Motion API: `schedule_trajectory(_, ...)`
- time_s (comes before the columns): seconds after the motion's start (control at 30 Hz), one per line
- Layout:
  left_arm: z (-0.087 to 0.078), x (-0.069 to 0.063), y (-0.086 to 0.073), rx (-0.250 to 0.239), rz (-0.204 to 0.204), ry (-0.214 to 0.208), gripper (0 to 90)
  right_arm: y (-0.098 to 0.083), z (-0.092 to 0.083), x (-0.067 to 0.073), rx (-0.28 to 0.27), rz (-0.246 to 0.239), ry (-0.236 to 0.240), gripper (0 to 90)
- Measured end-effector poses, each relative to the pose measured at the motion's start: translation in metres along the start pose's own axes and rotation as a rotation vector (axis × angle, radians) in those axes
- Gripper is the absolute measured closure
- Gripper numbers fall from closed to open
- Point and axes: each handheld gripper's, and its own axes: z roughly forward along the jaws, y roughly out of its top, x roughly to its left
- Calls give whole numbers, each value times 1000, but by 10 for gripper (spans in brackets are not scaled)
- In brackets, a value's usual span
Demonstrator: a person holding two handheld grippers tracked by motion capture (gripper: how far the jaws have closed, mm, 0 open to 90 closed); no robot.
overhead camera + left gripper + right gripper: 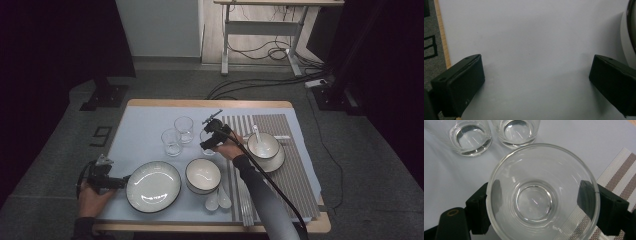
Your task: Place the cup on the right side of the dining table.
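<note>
**Three glasses, one between the jaws**

The left gripper rests released beside one large plate. Then come two free glasses, one empty bowl and two spoons. The right gripper straddles the third glass at the striped placemat's edge; whether it is clenched, I cannot tell. A second bowl holds a spoon.

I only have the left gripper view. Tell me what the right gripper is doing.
Observer: The right gripper has its jaws on either side of a glass. I cannot tell whether the pads press it.
Operator: Name what stands by that glass.
Observer: Two more glasses, just beyond it and apart from it.
Operator: Say what lies past the plate at the right edge of my view.
Observer: A bowl, close beside the plate.
</note>
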Motion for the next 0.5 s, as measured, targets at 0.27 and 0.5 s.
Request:
schedule_trajectory(0.27, 0, 0, 0, 0, 0, 0, 0, 7, -5, 1, 11, -3, -21, 179)
schedule_trajectory(0.5, 0, 0, 0, 0, 0, 0, 0, 11, -14, -3, 0, -3, -41, 180)
